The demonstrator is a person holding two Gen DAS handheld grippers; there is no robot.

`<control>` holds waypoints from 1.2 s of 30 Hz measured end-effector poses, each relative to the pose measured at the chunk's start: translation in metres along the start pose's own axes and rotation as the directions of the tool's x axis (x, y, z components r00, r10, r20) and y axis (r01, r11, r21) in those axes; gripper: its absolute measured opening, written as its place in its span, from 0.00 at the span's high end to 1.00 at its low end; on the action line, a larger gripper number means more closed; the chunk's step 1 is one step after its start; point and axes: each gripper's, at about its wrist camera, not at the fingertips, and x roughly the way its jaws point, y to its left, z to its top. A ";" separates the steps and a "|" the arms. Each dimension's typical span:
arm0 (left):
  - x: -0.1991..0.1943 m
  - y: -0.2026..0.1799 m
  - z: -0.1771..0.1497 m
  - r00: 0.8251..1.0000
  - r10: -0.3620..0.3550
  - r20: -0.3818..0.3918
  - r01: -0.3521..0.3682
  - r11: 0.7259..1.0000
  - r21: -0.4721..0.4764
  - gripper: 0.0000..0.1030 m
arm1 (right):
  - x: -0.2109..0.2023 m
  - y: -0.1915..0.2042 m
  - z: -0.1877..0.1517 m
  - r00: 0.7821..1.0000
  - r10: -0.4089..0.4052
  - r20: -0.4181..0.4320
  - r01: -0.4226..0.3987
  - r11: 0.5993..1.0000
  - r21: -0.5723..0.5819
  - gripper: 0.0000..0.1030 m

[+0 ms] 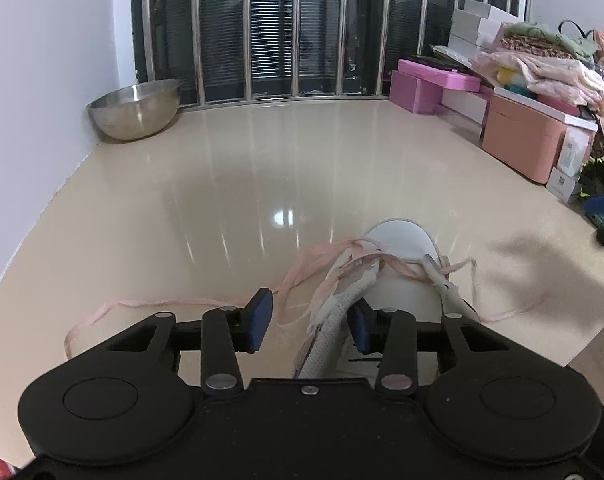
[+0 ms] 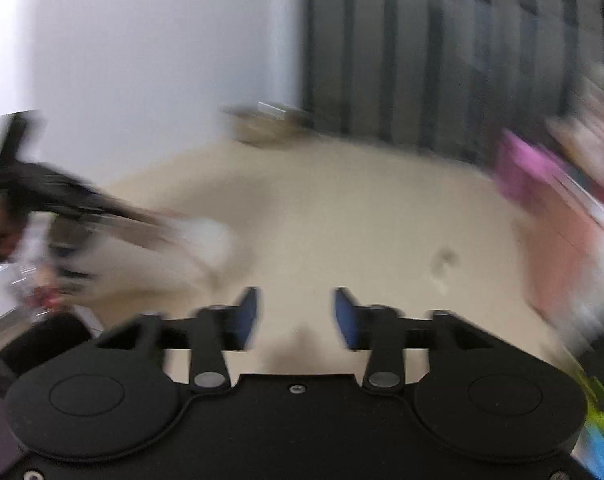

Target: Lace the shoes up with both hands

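A white shoe (image 1: 402, 248) stands on the beige floor, toe pointing away, in the left wrist view. Its pale pink lace (image 1: 205, 302) crosses the upper eyelets and trails loose over the floor to the left. My left gripper (image 1: 312, 316) is open, and the shoe's left eyelet flap (image 1: 334, 316) runs up between its blue pads without being clamped. The right wrist view is smeared by motion. There my right gripper (image 2: 295, 316) is open over bare floor, holding nothing, and the white shoe (image 2: 205, 240) shows as a blur at the left under the other dark gripper (image 2: 61, 196).
A steel bowl (image 1: 135, 110) sits in the far left corner by a barred window (image 1: 285, 28). Pink and white boxes (image 1: 522, 136) stacked with folded cloth line the right wall. Dark and neon-yellow items (image 1: 602, 196) lie on the floor at the right edge.
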 end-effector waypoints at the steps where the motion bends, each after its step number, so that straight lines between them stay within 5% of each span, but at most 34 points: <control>1: -0.001 0.000 -0.001 1.000 0.000 0.000 0.000 1.000 -0.003 0.64 | 0.018 0.015 0.004 0.999 0.047 0.008 -0.047 0.998 -0.047 0.55; 6: -0.001 0.001 0.000 1.000 -0.026 -0.010 0.026 0.999 -0.031 0.79 | 0.100 0.066 0.020 0.988 0.148 -0.041 -0.154 0.946 -0.284 0.62; 7: -0.001 0.002 0.001 0.999 -0.030 -0.012 0.029 0.999 -0.039 0.79 | 0.109 0.069 0.022 0.985 0.160 -0.057 -0.170 0.937 -0.306 0.73; 8: 0.000 0.002 0.001 0.999 -0.033 -0.014 0.033 0.998 -0.047 0.80 | 0.117 0.070 0.025 0.983 0.164 -0.080 -0.181 0.931 -0.318 1.00; 10: 0.000 0.004 0.001 0.999 -0.039 -0.011 0.039 0.997 -0.063 0.80 | 0.117 0.069 0.026 0.982 0.161 -0.095 -0.183 0.929 -0.322 1.00; 14: 0.001 0.011 -0.002 0.998 -0.056 0.005 0.056 0.992 -0.112 0.79 | 0.084 0.039 0.013 0.999 -0.017 -0.031 0.009 0.973 -0.229 1.00; 16: 0.002 0.012 -0.002 0.998 -0.059 0.011 0.060 0.991 -0.121 0.79 | 0.064 0.017 0.001 0.990 -0.141 -0.014 0.138 0.980 -0.142 1.00; 24: 0.005 0.010 -0.001 0.999 -0.026 0.028 0.031 0.985 -0.167 0.79 | 0.026 -0.024 -0.024 0.878 -0.477 -0.031 0.477 0.879 0.014 1.00; 32: 0.014 0.013 0.007 0.999 0.024 0.035 -0.017 0.979 -0.205 0.79 | 0.015 -0.047 -0.017 0.703 -0.711 0.012 0.704 0.699 0.126 1.00; 36: 0.028 0.011 0.019 0.998 0.049 0.036 -0.041 0.979 -0.200 0.79 | 0.012 -0.048 0.009 0.705 -0.700 0.116 0.683 0.714 0.154 1.00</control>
